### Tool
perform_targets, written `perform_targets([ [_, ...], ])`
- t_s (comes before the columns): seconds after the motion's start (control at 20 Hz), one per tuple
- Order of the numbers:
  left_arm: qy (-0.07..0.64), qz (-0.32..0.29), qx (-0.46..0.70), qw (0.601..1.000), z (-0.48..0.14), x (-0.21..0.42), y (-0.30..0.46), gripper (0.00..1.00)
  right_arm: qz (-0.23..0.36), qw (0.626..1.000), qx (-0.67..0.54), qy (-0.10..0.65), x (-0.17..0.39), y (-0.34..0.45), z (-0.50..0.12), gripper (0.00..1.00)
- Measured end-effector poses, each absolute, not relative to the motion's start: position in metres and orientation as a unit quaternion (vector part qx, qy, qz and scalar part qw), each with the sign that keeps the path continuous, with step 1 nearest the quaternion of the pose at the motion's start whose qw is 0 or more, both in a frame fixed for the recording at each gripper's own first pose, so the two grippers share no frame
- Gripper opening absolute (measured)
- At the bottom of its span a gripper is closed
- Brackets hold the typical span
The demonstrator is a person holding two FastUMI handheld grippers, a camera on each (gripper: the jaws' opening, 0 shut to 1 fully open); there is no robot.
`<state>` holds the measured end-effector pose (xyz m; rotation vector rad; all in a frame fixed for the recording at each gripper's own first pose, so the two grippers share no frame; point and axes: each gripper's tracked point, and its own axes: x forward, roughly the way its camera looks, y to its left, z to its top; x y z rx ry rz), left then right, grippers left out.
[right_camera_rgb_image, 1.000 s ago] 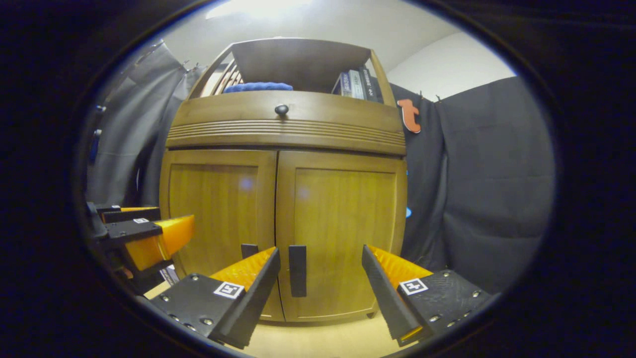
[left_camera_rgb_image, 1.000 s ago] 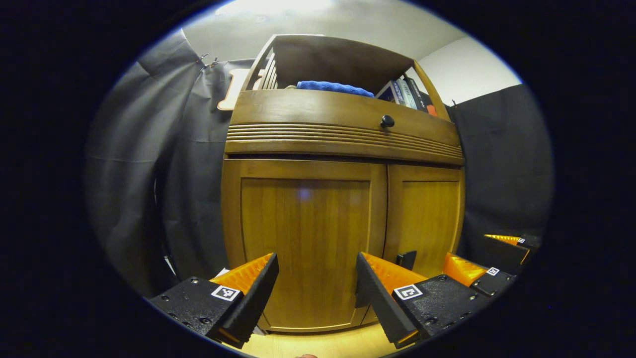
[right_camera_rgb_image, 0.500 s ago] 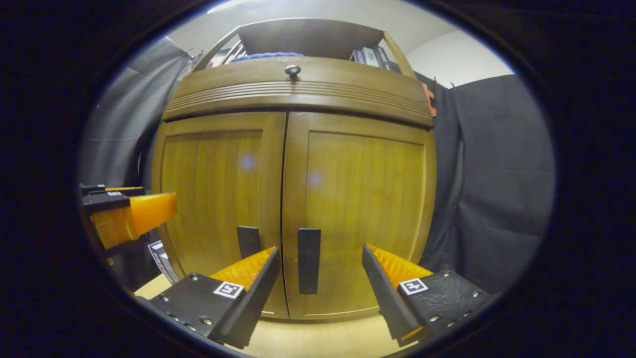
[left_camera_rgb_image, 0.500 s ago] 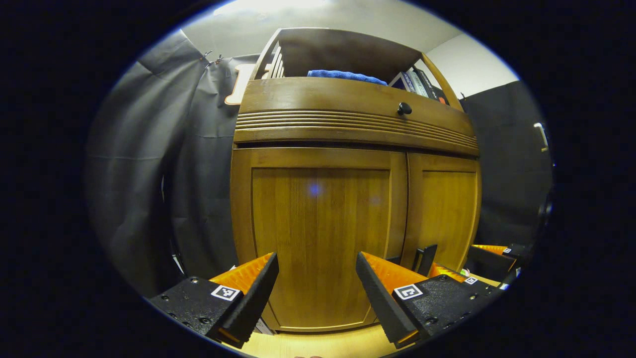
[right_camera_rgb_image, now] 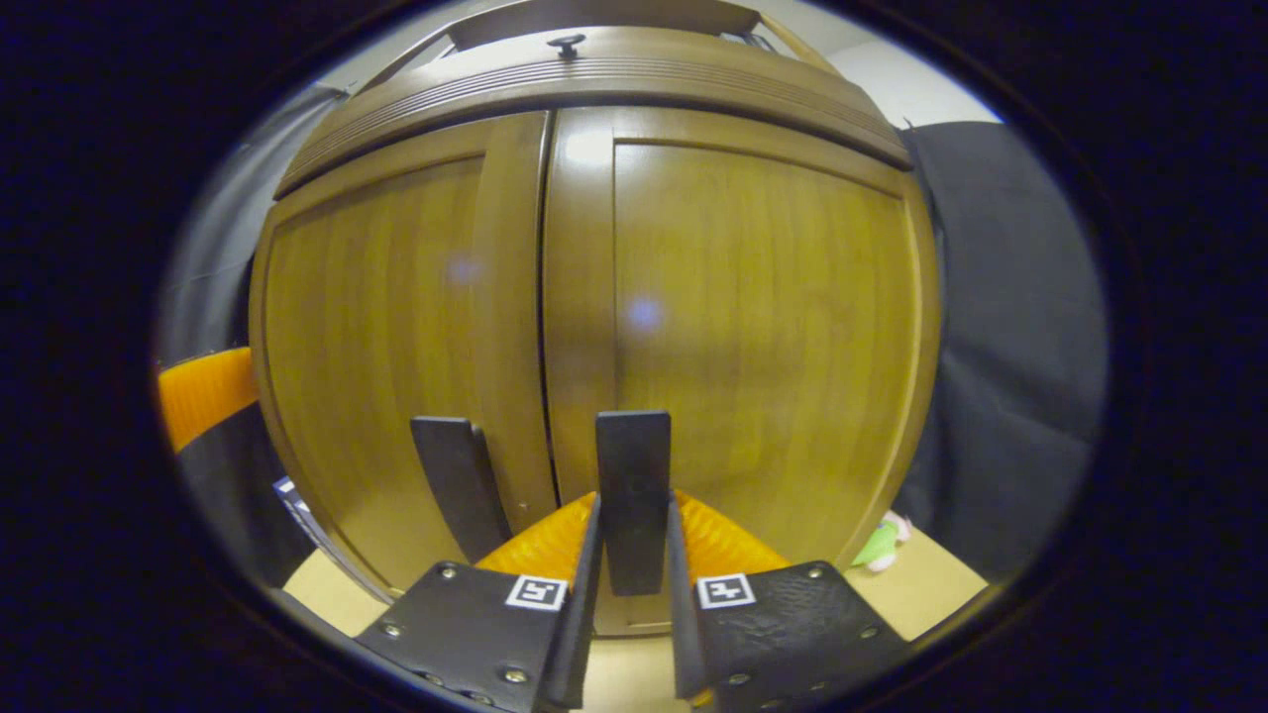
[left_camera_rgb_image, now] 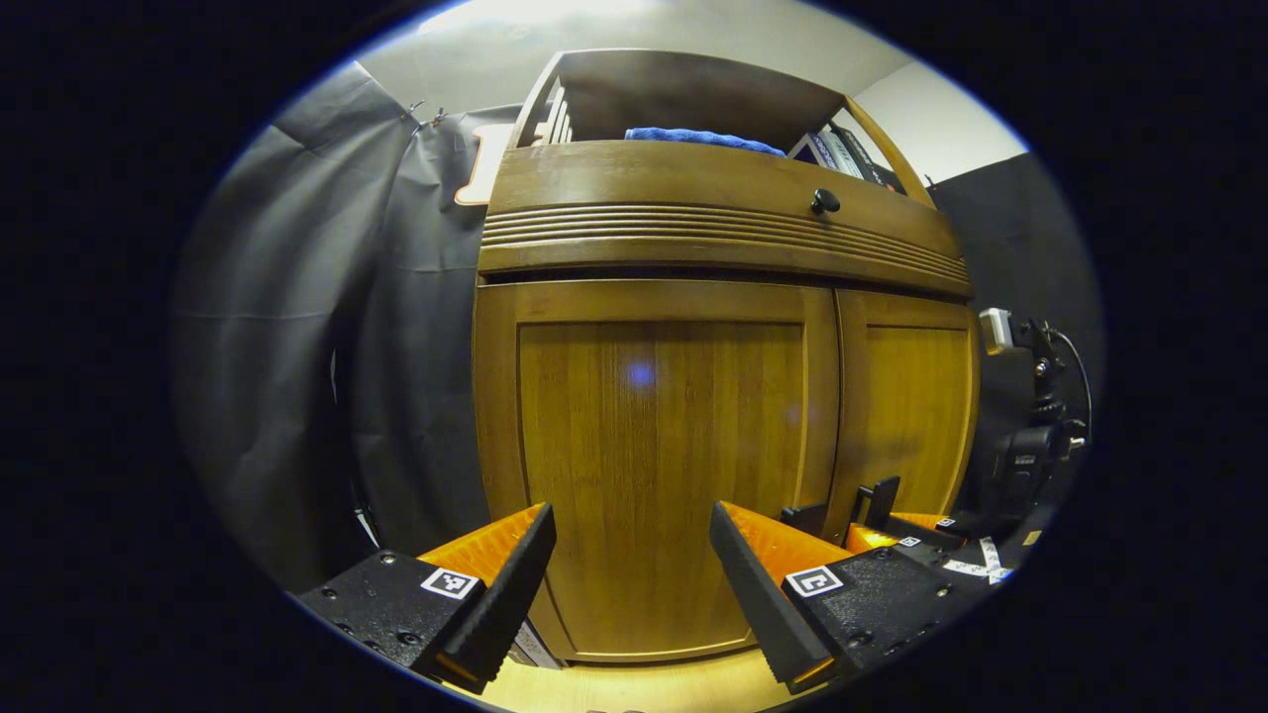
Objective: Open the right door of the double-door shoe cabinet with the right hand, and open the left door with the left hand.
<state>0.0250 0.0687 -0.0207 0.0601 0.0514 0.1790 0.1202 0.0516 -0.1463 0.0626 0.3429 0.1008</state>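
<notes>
My right tongs (right_camera_rgb_image: 634,564) are clamped on the right door's handle (right_camera_rgb_image: 633,485), door (right_camera_rgb_image: 753,327) not yet swung — next I judge a pull outward — while my left tongs (left_camera_rgb_image: 632,555) hang apart before the left door (left_camera_rgb_image: 659,465), its handle (left_camera_rgb_image: 804,517) off to their right.

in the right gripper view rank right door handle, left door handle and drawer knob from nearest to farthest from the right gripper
1. Right door handle: between the fingers of the right gripper, which close on it.
2. Left door handle: just left of it, on the neighbouring door.
3. Drawer knob: far up, on the drawer front above both doors.
</notes>
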Motion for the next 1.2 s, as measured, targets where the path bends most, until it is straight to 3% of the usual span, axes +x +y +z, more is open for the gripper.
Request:
perform_targets([
  [0.15, 0.03, 0.089, 0.026, 0.995, -0.023, 0.025, 0.069, 0.95, 0.053, 0.983, 0.028, 0.171, 0.121, 0.051, -0.143, 0.27],
  [0.75, 0.025, 0.044, 0.013, 0.999, -0.025, 0.024, 0.031, 0.95, 0.026, 0.984, 0.022, 0.174, 0.038, -0.001, -0.125, 0.27],
  [1.2, 0.026, -0.015, 0.01, 0.999, -0.031, 0.018, -0.027, 0.95, -0.047, 0.983, 0.036, 0.175, -0.014, -0.069, -0.11, 0.27],
])
